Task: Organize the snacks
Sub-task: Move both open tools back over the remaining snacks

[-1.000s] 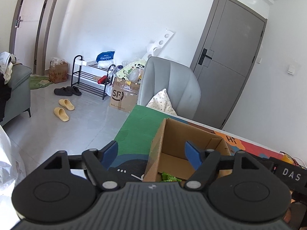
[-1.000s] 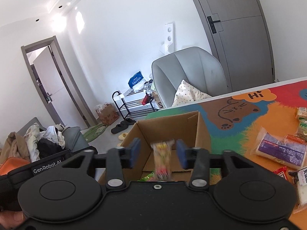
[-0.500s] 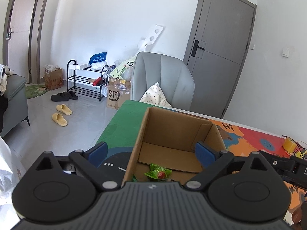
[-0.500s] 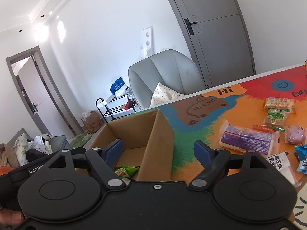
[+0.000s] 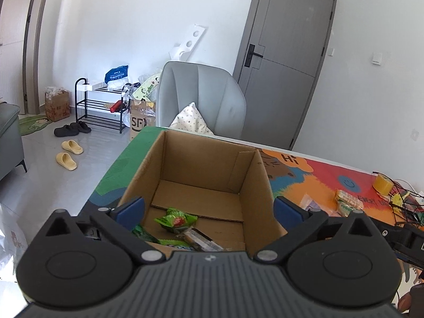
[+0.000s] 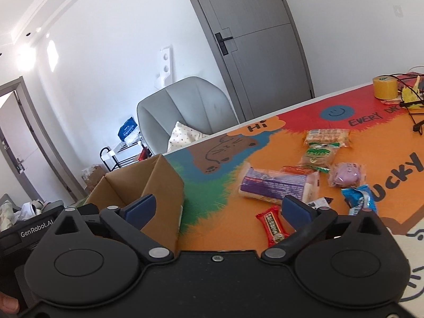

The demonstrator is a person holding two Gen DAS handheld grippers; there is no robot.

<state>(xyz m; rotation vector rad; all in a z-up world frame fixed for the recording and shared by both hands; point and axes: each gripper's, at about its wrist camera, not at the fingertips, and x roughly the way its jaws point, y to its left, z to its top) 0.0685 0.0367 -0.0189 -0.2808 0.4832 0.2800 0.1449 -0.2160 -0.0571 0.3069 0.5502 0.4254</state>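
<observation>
An open cardboard box (image 5: 201, 164) stands on the colourful table mat; it also shows in the right wrist view (image 6: 156, 180). Inside lie a green snack packet (image 5: 176, 218) and a brown bar (image 5: 198, 241). My left gripper (image 5: 209, 209) is open and empty, straddling the box's near side. My right gripper (image 6: 217, 206) is open and empty, to the right of the box. Loose snacks lie on the mat: a red bar (image 6: 274, 225), a purple-labelled pack (image 6: 275, 185), a pink packet (image 6: 345, 175), a blue packet (image 6: 359, 200), and cracker packs (image 6: 327, 137).
A yellow tape roll (image 6: 384, 87) and black cables (image 6: 413, 98) sit at the table's far right. A grey chair (image 5: 201, 98) with a cushion stands behind the table. The table's left edge (image 5: 111, 169) drops to the floor beside the box.
My right gripper opened, dropped its snack into the box, then swung right toward the loose snacks. My left gripper opened wider and moved over the box.
</observation>
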